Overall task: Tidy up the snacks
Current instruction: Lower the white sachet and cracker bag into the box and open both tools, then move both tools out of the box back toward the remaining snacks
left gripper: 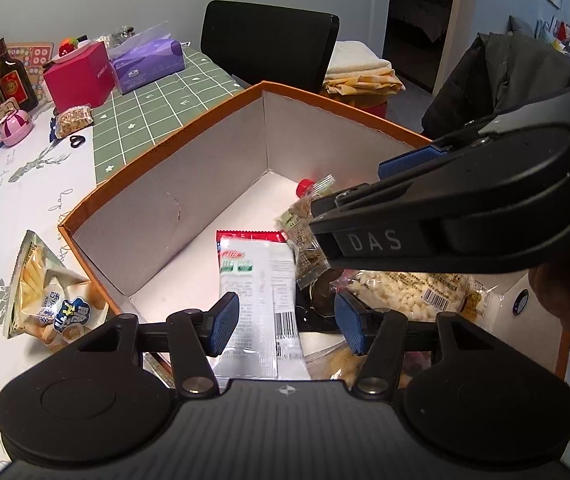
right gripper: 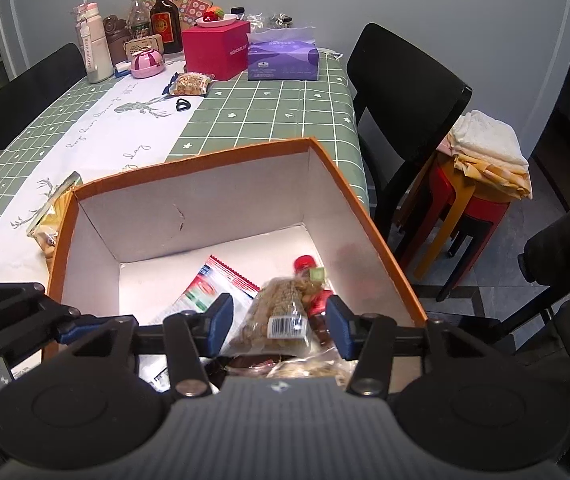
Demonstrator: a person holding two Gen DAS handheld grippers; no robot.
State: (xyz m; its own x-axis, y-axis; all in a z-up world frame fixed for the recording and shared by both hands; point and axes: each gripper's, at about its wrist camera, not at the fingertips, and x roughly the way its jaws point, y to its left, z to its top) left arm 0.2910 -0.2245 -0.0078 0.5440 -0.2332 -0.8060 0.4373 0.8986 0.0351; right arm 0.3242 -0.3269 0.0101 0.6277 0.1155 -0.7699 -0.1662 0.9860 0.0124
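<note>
Both the left gripper (left gripper: 285, 322) and right gripper (right gripper: 279, 322) hang half open, holding nothing, above several packets already inside the orange box (left gripper: 165, 136); the chips bag (left gripper: 45, 292) beside its left wall and the nut packet (right gripper: 191, 84) toward the table's far edge remain outside.

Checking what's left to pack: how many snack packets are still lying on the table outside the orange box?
2. A chip bag lies against the orange box's left outer wall; a small packet sits farther off, near the red box. Others may be hidden.
</note>
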